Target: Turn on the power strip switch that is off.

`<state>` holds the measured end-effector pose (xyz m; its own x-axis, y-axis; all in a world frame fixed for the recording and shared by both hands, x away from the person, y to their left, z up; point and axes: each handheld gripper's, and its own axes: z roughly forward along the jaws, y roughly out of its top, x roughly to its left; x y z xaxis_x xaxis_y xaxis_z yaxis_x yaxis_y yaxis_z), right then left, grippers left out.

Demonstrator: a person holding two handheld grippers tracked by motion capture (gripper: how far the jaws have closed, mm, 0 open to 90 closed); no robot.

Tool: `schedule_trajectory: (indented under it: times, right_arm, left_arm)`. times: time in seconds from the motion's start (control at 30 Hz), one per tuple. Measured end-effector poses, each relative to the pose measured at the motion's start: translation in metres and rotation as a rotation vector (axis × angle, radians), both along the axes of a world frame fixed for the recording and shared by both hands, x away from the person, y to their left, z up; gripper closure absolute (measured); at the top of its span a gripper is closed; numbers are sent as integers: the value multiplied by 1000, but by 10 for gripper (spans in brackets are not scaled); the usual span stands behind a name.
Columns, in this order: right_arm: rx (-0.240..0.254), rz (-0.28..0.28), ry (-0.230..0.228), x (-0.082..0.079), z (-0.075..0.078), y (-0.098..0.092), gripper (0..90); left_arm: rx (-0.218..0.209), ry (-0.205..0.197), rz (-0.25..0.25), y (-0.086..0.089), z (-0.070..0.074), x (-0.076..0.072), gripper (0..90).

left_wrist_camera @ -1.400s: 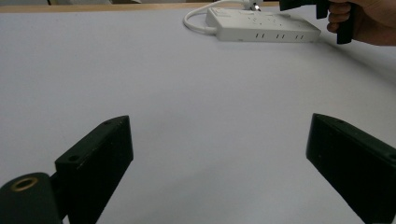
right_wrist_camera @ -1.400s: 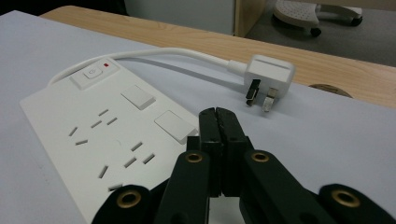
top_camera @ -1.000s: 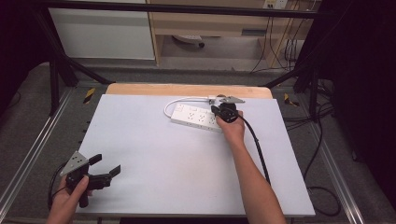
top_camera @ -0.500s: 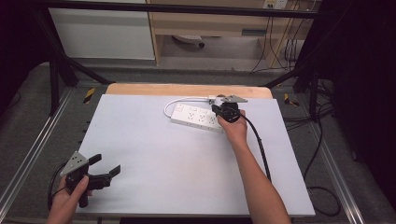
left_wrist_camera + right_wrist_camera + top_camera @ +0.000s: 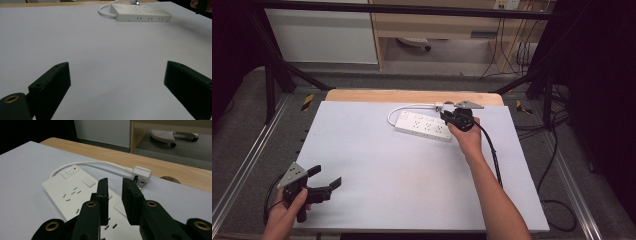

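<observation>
A white power strip [image 5: 424,126] lies flat at the back of the white table [image 5: 412,190], with its cord looping round to a white plug [image 5: 439,106] behind it. My right gripper [image 5: 445,116] hovers over the strip's right end. In the right gripper view its jaws [image 5: 115,185] stand a narrow gap apart above the strip [image 5: 75,192], having just been opening, with nothing between them; the plug [image 5: 142,173] lies just beyond. My left gripper [image 5: 326,176] rests at the front left, wide open and empty [image 5: 117,72], far from the strip [image 5: 141,12].
A wooden strip [image 5: 412,96] runs along the table's far edge. Black frame posts [image 5: 272,75] stand at the back corners. Cables [image 5: 557,150] hang off the right side. The right gripper's black cable [image 5: 492,155] trails along the forearm.
The right gripper has shifted slightly over the strip's right end. The left gripper has stayed where it was.
</observation>
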<state>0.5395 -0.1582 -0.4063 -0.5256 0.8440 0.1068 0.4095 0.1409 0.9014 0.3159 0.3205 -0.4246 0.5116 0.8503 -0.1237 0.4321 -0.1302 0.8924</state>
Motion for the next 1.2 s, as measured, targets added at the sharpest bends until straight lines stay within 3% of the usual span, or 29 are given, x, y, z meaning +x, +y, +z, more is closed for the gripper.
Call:
schedule_trajectory:
  times: [0.4,0.7,1.2]
  right_arm:
    - [16,-4,-2,-11,11,-11,634]
    - [43,-3,12,-22,18,-18,400]
    - [48,-12,9,-49,30,-34,152]
  left_arm:
    - [5,0,1,0,0,0,70]
    - [7,1,1,0,0,0,70]
    - [9,4,2,-1,-1,0,70]
